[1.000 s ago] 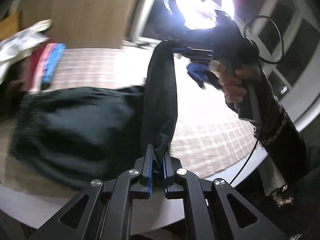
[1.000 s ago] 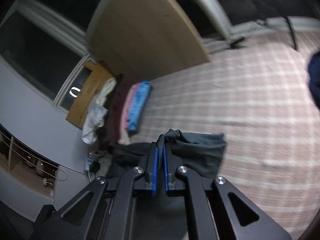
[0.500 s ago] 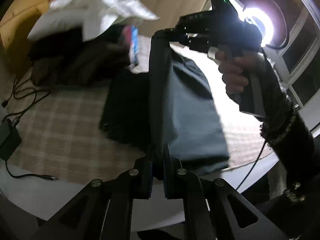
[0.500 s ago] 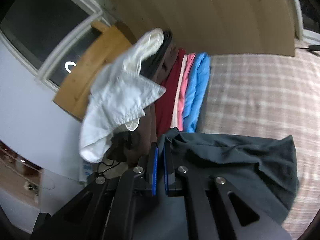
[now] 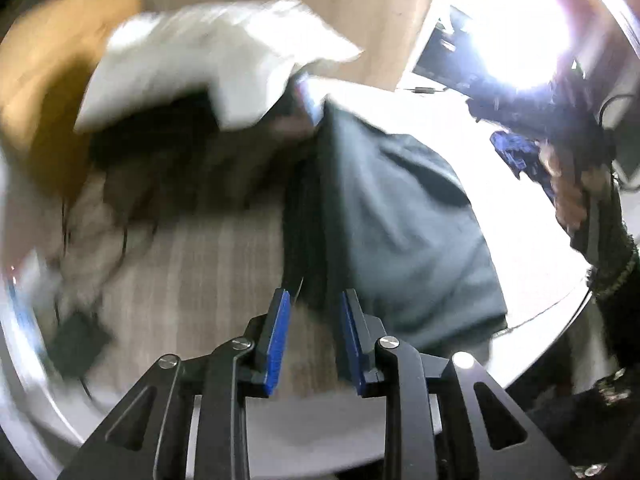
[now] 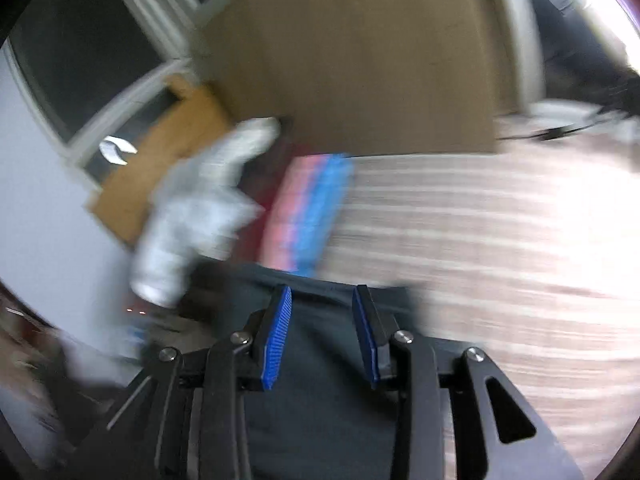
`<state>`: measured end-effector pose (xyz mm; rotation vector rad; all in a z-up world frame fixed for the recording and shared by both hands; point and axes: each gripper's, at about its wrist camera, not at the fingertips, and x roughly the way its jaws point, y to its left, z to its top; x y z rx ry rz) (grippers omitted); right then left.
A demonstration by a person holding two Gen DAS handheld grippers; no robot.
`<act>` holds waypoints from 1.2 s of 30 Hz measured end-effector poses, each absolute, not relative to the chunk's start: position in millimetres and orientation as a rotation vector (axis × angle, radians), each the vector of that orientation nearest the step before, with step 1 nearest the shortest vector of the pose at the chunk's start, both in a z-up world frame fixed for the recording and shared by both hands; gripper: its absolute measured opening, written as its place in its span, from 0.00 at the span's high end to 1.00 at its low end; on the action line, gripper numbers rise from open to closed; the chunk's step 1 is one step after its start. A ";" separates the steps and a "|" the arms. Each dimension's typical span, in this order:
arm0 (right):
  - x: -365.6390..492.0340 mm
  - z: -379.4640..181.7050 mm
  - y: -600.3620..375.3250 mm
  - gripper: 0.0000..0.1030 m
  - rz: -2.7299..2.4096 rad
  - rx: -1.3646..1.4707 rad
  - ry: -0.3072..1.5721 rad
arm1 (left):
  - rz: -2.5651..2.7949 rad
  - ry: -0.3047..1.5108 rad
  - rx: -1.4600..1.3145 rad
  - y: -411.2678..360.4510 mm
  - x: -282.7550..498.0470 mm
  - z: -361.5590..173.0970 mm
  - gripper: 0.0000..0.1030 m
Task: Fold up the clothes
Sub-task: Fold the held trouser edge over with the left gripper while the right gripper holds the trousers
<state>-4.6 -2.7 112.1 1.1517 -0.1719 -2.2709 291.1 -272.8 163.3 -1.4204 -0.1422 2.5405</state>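
A dark grey garment [image 5: 404, 216] lies folded on the checked table cover [image 5: 208, 264], its near edge just beyond my left gripper [image 5: 314, 300]. That gripper's jaws are opening, and its blue pads no longer press the cloth. In the right wrist view the same garment [image 6: 320, 384] spreads under my right gripper [image 6: 322, 300], whose jaws are also opening above the garment's far hem. The pads there stand apart and hold nothing. Seen from the left wrist, the right gripper [image 5: 516, 148] is blurred at the far right, in a person's hand [image 5: 568, 188].
A white garment [image 5: 216, 56] tops a pile of dark clothes [image 5: 160, 156] at the back left. Folded pink and blue clothes [image 6: 308, 208] lie beside it. A wooden board [image 6: 352, 64] stands behind. Cables and a black adapter [image 5: 76, 344] lie near the left edge. A bright lamp [image 5: 532, 36] glares.
Both grippers carried the garment's edge over toward the clothes pile, laying it folded. Both then let go of the cloth and their jaws parted.
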 end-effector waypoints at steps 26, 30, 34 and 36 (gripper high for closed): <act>139.4 0.8 66.7 0.64 -2.126 1.473 -0.287 | 1.821 0.696 -1.389 -15.1 81.4 131.2 0.52; 157.1 -2.3 72.9 0.64 -2.151 1.436 -0.300 | 1.704 0.792 -1.464 9.2 71.0 100.6 0.52; 165.9 -0.9 73.9 0.64 -2.166 1.385 -0.297 | 1.673 0.806 -1.516 19.2 63.7 85.1 0.56; 167.5 0.0 71.6 0.64 -2.160 1.364 -0.266 | 1.666 0.804 -1.527 24.6 60.2 80.3 0.69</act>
